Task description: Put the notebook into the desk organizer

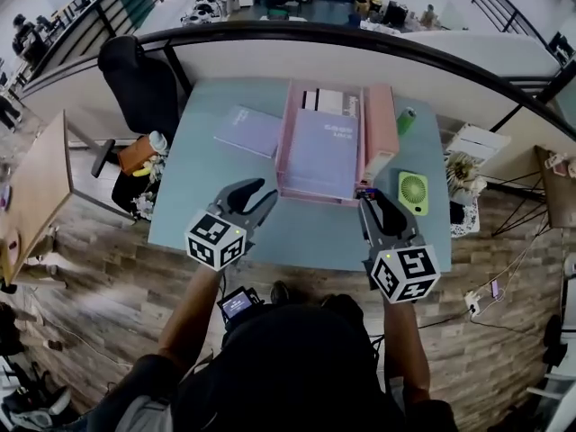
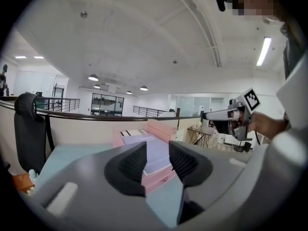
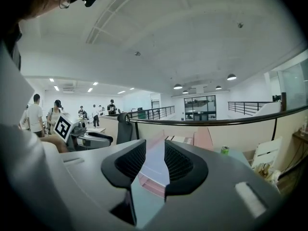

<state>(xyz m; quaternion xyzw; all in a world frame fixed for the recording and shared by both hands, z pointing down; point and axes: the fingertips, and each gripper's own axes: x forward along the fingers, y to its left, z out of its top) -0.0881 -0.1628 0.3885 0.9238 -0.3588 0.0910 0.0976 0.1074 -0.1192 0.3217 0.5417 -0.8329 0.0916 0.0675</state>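
A pink desk organizer (image 1: pixel 382 124) lies at the back middle of the light blue table (image 1: pixel 193 196). One lavender notebook (image 1: pixel 321 151) rests in its wide compartment. A second lavender notebook (image 1: pixel 249 131) lies flat on the table to the organizer's left. My left gripper (image 1: pixel 258 194) hovers just in front of the organizer's near left corner, open and empty. My right gripper (image 1: pixel 366 198) is at the near right corner, also open with nothing between its fingers. The left gripper view looks between the open left gripper (image 2: pixel 157 160) at the organizer (image 2: pixel 166 129). In its own view the right gripper (image 3: pixel 155 160) shows the same.
A green can (image 1: pixel 407 120) stands right of the organizer, and a small green fan (image 1: pixel 413 192) lies near the table's right edge. A black office chair (image 1: pixel 139 84) is at the far left corner. A curved railing (image 1: pixel 378 43) runs behind the table.
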